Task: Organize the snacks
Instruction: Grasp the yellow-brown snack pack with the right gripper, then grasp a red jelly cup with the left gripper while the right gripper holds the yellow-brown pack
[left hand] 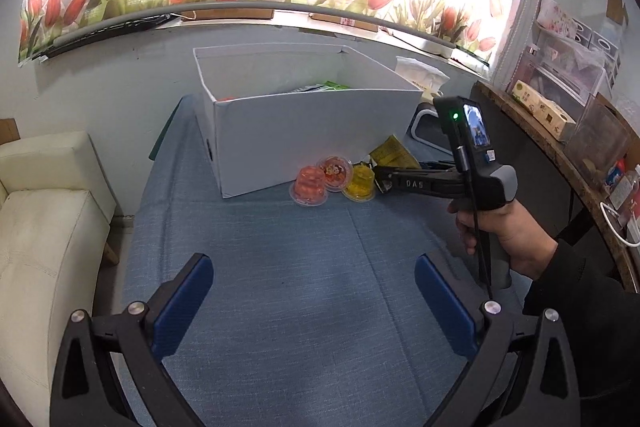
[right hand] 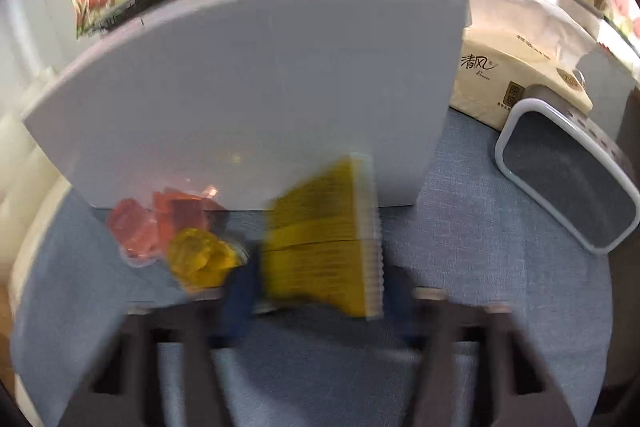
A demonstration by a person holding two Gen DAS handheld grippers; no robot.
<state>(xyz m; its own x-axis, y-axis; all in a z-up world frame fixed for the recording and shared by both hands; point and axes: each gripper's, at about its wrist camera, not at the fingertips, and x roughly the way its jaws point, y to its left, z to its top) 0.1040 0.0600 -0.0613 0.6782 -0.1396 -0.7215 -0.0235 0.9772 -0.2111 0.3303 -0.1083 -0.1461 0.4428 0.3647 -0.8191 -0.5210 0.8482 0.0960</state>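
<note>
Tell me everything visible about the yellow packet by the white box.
The yellow packet is a flat foil-like sachet with dark print and a pale crimped edge. It lies on the blue cloth in front of the white box, right of the yellow jelly cup. It sits between the blue pads of the right hand-held gripper, which look closed on it, though blurred.
</note>
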